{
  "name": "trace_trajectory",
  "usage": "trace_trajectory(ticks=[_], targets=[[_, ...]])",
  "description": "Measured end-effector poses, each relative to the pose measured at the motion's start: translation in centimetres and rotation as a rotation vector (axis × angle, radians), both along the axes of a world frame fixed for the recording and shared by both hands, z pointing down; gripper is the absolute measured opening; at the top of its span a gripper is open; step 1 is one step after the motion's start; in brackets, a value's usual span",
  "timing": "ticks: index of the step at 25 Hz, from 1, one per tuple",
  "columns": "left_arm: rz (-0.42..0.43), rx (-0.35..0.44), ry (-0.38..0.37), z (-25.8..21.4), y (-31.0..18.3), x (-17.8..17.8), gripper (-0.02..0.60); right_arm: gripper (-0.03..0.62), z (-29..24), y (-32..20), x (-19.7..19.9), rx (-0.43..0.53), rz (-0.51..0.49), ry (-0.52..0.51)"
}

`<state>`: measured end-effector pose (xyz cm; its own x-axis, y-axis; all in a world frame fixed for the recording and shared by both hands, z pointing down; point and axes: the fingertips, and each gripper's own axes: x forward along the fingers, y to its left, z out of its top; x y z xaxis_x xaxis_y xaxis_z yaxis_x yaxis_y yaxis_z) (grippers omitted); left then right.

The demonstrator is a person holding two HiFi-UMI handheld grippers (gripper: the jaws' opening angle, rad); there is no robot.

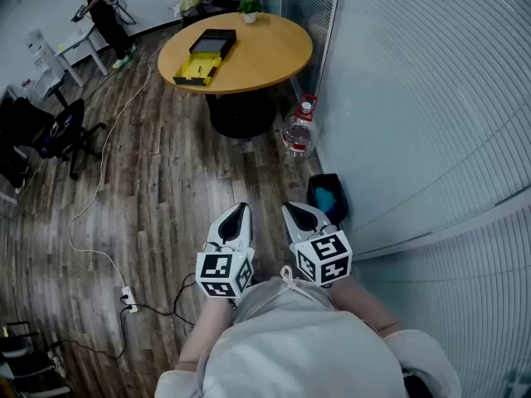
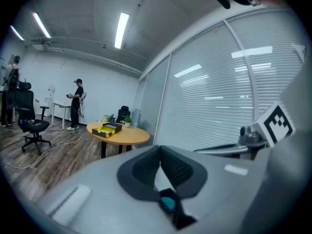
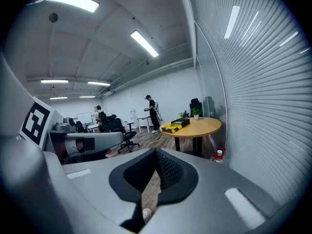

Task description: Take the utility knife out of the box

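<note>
A person stands on a wood floor (image 1: 166, 189) and holds two grippers close to the body, side by side and just apart. The jaws of the left gripper (image 1: 239, 214) are together with nothing between them. The jaws of the right gripper (image 1: 297, 214) are also together and empty. Each gripper carries a cube (image 1: 222, 274) with black-and-white square marker patterns, which hold no letters or words.

Well ahead of both jaws stands a round wooden worktop (image 1: 265, 52). On it lies the box (image 1: 206, 55), open, black with a yellow part. The utility knife is too small to make out from here. A small potted plant (image 1: 249, 8) sits at the worktop's far edge, beyond the box.

Between the jaws and the worktop, a clear bottle (image 1: 299, 131) with red trim stands on the floor; its label is too small to read. A dark bin (image 1: 328, 196) with something blue inside sits just ahead of the right jaws
</note>
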<state>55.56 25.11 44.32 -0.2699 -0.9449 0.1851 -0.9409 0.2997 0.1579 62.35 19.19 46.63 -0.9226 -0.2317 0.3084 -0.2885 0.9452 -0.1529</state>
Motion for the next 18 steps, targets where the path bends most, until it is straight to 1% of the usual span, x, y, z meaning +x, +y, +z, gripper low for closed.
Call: trace_trajectory(ticks=[5, 12, 18], targets=[[0.009, -0.003, -0.001, 0.2, -0.6, -0.4, 0.006, -0.002, 0.4, -0.4, -0.4, -0.015, 0.000, -0.004], [0.022, -0.034, 0.002, 1.0, -1.4, -1.0, 0.006, -0.002, 1.3, -0.9, -1.4, -0.052, 0.007, -0.001], [0.033, -0.070, 0.026, 2.1, -2.1, -3.1, 0.006, -0.002, 2.1, -1.2, -3.7, -0.110, 0.006, 0.002]])
